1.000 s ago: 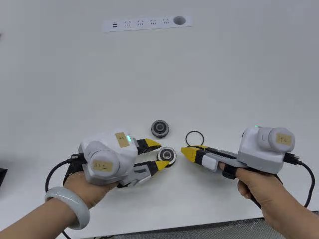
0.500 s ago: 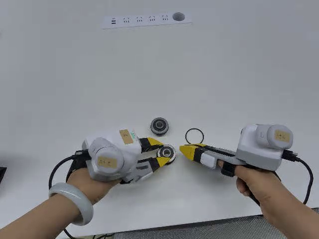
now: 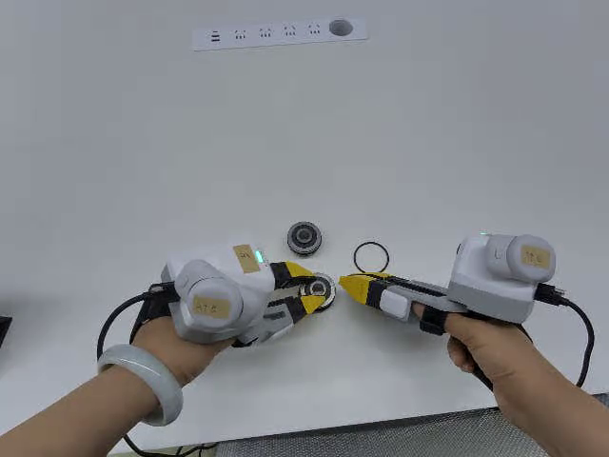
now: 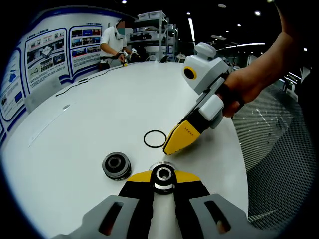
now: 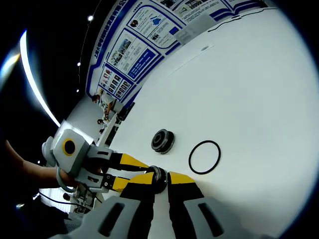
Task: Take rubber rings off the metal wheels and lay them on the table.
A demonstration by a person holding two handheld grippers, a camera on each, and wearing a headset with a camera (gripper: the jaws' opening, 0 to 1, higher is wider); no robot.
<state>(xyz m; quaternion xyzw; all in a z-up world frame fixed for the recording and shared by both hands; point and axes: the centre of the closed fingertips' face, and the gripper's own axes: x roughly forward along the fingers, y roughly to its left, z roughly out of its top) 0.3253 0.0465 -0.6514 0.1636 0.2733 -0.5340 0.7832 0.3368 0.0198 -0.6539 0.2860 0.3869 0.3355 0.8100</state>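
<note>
A metal wheel (image 3: 320,288) with a silver rim sits between the yellow jaw tips of my left gripper (image 3: 306,288), which is shut on it; the left gripper view has this wheel (image 4: 163,175) at its jaw tips. My right gripper (image 3: 348,283) points at the wheel from the right, jaws together and empty, a short gap away. A second wheel (image 3: 304,236) with a dark rim lies on the table behind them. A loose black rubber ring (image 3: 371,257) lies flat to the right of that wheel, and it is the ring (image 5: 204,157) just beyond the right jaws.
A white power strip (image 3: 279,34) lies at the far side of the white table (image 3: 457,143). Black cables trail from both grippers toward the near table edge. In the gripper views, a person stands far off by wall posters and shelves.
My left gripper's jaws have come together onto the silver-rimmed wheel. The right gripper has edged a little left toward it. The loose ring and the dark wheel have not moved.
</note>
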